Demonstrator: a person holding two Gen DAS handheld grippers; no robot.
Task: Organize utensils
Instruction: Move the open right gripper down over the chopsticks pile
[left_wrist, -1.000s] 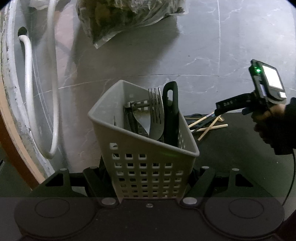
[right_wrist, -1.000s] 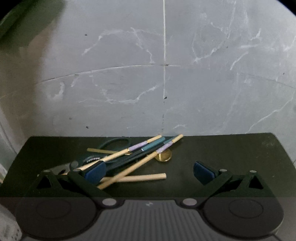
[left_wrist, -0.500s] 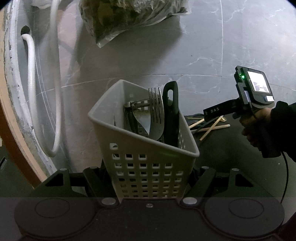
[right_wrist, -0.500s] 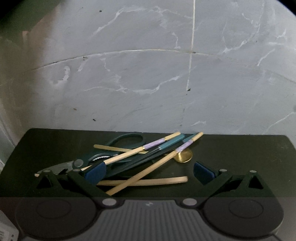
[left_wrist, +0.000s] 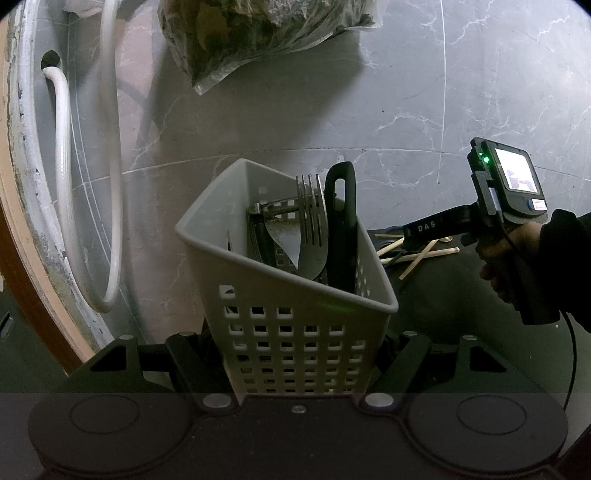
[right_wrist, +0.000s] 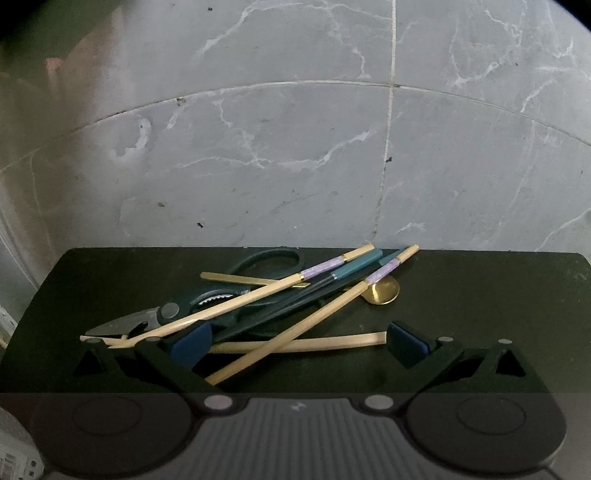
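Tabletop, dark and matte, carries a crossed heap of utensils just ahead of the right hand-held gripper, whose blue pads stand spread wide with nothing pinched. The left hand-held gripper clamps the base of the grey caddy, which leans away from it with a fork and a black handle already inside. Scissors lie under the pale chopsticks, one of which runs right between the spread fingers; a gold spoon sits beyond them. Closing here would likely catch two or three sticks at once, or tip one so it skids off the pile. A loose pinch could also drop a stick short of the caddy.
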